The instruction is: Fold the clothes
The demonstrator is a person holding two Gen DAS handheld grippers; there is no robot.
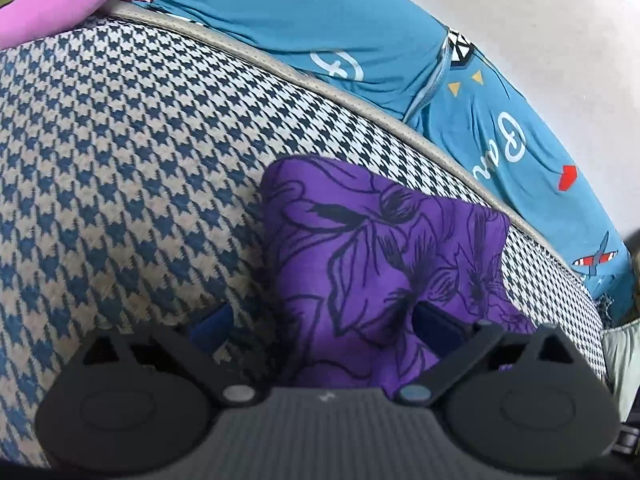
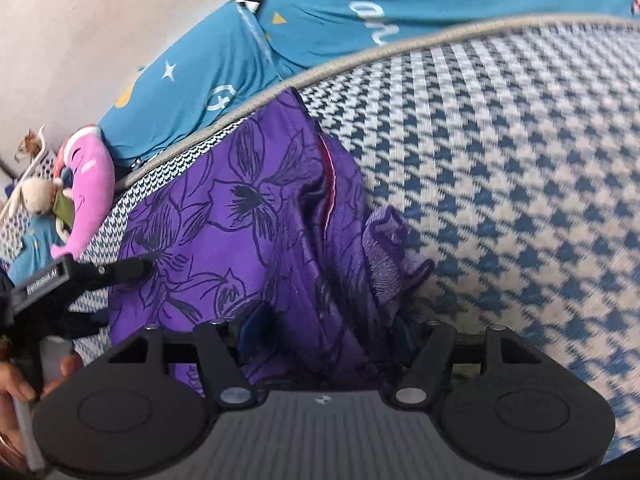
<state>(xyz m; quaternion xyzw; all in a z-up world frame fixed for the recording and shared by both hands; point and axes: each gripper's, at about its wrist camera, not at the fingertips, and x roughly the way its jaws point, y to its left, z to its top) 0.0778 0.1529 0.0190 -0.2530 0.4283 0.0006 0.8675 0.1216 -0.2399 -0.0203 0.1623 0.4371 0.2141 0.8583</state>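
Right wrist view: left tool (image 2: 148, 267) labelled "FenRobot.AI", touching purple garment (image 2: 240, 216).

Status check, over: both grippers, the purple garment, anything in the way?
Left gripper open, straddling the purple garment's edge. Right gripper open over bunched cloth. Garment partly folded on houndstooth mat. Nothing blocking.

The left gripper (image 1: 320, 322) is hovering low with its fingers (image 1: 212, 322) spread apart over the purple flowered garment (image 1: 380, 260), which is lying folded on the houndstooth mat (image 1: 120, 140) beside teal bedding (image 1: 360, 28).
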